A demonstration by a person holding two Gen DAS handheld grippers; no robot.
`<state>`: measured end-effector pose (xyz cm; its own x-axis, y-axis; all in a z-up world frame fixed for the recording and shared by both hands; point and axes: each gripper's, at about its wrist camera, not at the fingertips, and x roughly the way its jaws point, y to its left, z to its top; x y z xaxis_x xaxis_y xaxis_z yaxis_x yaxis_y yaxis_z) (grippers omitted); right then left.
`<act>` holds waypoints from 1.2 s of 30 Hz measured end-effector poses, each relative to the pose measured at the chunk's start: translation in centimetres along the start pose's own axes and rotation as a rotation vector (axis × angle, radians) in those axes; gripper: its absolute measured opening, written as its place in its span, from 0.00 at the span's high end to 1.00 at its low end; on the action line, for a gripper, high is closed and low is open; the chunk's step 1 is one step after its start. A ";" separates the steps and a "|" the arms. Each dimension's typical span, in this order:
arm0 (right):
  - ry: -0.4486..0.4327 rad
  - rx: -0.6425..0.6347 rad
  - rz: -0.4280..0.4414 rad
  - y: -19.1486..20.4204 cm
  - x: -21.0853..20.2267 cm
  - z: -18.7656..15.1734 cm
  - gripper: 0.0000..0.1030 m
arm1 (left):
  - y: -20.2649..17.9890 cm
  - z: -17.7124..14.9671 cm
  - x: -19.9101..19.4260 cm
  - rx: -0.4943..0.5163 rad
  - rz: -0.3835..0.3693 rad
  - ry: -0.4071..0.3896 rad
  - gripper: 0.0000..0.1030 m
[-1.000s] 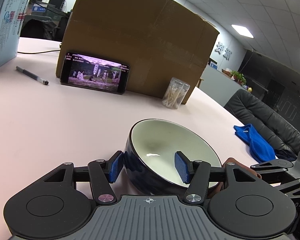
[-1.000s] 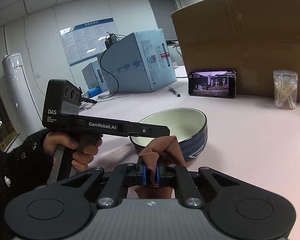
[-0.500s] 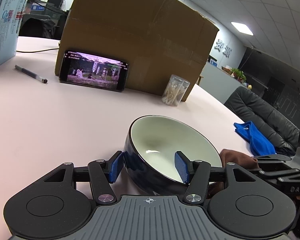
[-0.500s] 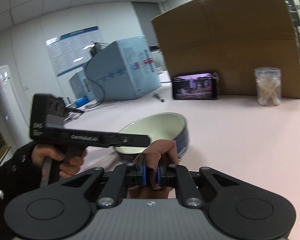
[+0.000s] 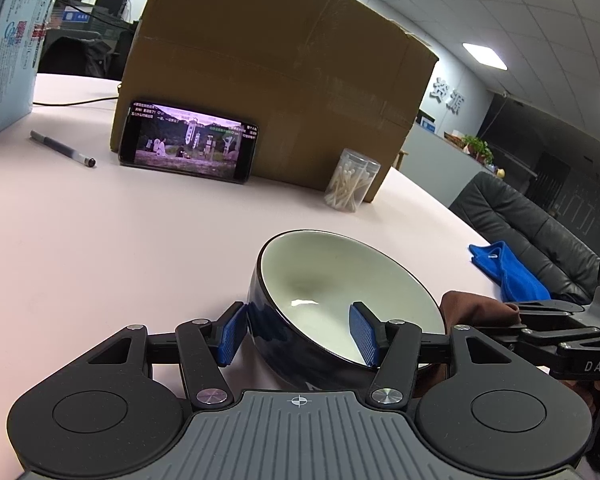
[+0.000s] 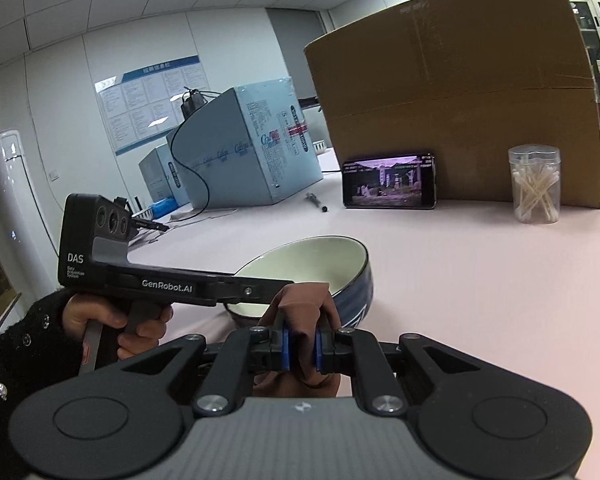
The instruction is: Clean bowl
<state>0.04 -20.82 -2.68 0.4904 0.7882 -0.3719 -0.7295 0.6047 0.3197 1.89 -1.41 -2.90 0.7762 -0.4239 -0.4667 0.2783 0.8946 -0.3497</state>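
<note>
A dark blue bowl (image 5: pixel 332 292) with a white inside stands tilted on the pink table. My left gripper (image 5: pixel 298 338) is shut on its near wall, one pad outside and one pad inside. The bowl also shows in the right wrist view (image 6: pixel 320 264), with the left gripper's body in front of it. My right gripper (image 6: pixel 300 350) is shut on a brown cloth (image 6: pixel 304 316), held just outside the bowl's rim. The cloth shows at the bowl's right side in the left wrist view (image 5: pixel 476 308).
A large cardboard box (image 5: pixel 276 80) stands at the back with a lit phone (image 5: pixel 190 142) leaning on it. A jar of cotton swabs (image 5: pixel 350 184), a pen (image 5: pixel 62 148), a blue carton (image 6: pixel 252 148) and a blue cloth (image 5: pixel 508 272) are around.
The bowl has tilted a little more in my left gripper's hold. My right gripper with the brown cloth has come closer to the bowl's rim.
</note>
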 end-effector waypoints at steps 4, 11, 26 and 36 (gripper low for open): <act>0.014 -0.026 0.017 0.7 0.3 -0.2 0.86 | 0.0 0.0 0.0 -0.001 0.005 0.002 0.46; 0.053 -0.058 0.099 2.2 1.3 -0.5 0.87 | -0.1 0.0 0.0 0.007 0.006 -0.001 0.46; 0.004 -0.053 -0.004 1.7 0.3 -0.7 0.86 | -0.1 -0.1 0.0 0.006 0.005 -0.001 0.46; -0.002 -0.046 -0.006 1.8 0.2 -0.8 0.86 | -0.1 -0.1 0.0 0.009 0.004 -0.002 0.46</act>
<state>-1.52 -19.65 -2.87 0.4959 0.7847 -0.3719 -0.7475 0.6037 0.2770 1.77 -1.53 -2.90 0.7783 -0.4197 -0.4670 0.2797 0.8977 -0.3404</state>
